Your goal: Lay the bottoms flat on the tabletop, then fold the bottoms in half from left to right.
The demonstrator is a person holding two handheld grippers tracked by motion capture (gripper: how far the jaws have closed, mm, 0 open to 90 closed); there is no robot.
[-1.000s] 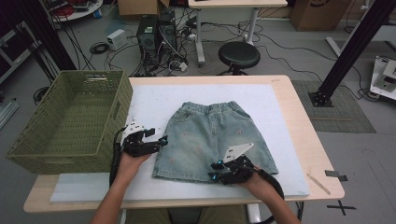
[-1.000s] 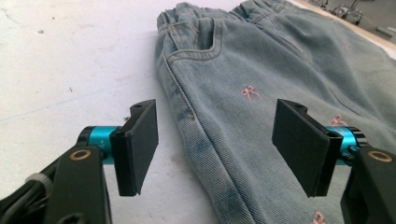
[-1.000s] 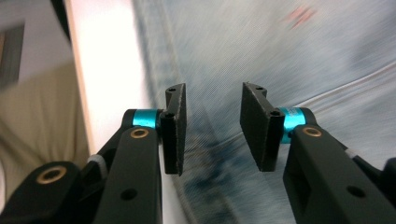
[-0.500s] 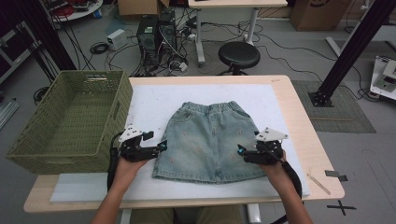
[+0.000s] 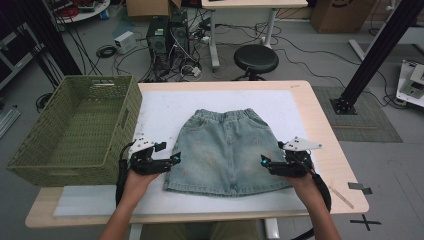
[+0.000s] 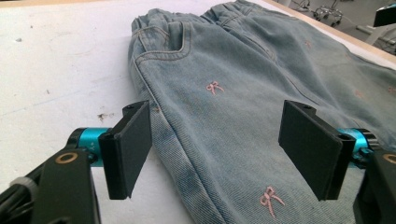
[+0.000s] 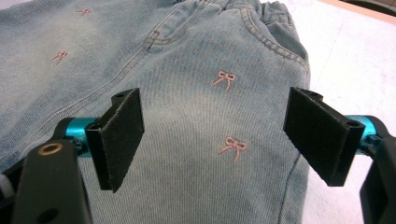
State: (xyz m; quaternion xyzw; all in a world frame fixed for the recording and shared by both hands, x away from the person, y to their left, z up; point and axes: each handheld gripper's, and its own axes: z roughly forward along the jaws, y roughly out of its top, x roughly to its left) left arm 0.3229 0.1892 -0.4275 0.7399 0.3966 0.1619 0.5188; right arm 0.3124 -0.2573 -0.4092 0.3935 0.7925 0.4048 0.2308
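A light-blue denim skirt (image 5: 227,150) with small pink bows lies flat on the white mat, its elastic waistband at the far side. My left gripper (image 5: 175,158) sits at the skirt's left edge, low on that side, and is open. In the left gripper view that side seam (image 6: 163,116) runs between the spread jaws of the left gripper (image 6: 217,149), and the pads are off the cloth. My right gripper (image 5: 263,161) points inward at the skirt's right edge, its jaws just opened wide. The right gripper (image 7: 215,140) hovers over the denim (image 7: 196,60) and grips nothing.
A green woven basket (image 5: 75,130) stands on the table's left end, close to my left hand. The white mat (image 5: 165,110) covers most of the wooden table (image 5: 330,165). On the floor behind are a black stool (image 5: 256,59), computer towers and cables.
My right gripper has moved from the skirt's lower hem out to its right edge and its jaws have spread. The left gripper has stayed at the left edge.
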